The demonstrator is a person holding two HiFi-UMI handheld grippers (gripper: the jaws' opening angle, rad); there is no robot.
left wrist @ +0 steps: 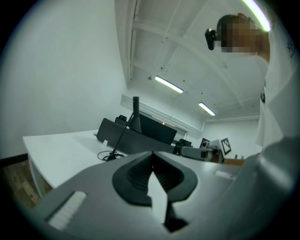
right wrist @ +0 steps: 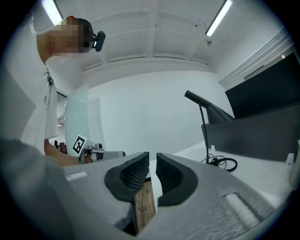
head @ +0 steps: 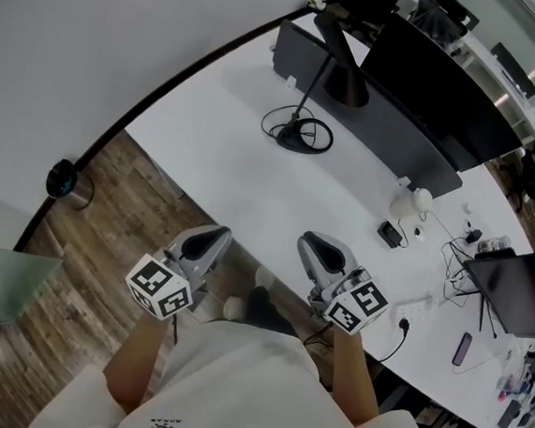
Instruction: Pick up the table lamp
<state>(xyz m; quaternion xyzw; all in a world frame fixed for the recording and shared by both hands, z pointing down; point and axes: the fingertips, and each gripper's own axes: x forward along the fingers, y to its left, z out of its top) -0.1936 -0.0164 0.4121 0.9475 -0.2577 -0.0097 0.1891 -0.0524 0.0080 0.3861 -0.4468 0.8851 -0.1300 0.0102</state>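
The black table lamp (head: 305,135) stands at the far side of the white table (head: 226,157), its thin stem leaning up to a dark cone shade and its cable looped round the round base. Both grippers hover at the table's near edge, well short of it. My left gripper (head: 212,241) is shut with nothing in it, and so is my right gripper (head: 315,245). The left gripper view has the lamp (left wrist: 123,136) ahead past the shut left gripper (left wrist: 152,158). In the right gripper view the lamp (right wrist: 205,136) is ahead to the right of the right gripper (right wrist: 153,161).
A dark partition (head: 389,126) and a black monitor (head: 449,85) stand behind the lamp. To the right lie a small white device (head: 409,205), a black gadget (head: 390,234), cables and a phone (head: 462,348). A round black bin (head: 62,179) sits on the wooden floor at left.
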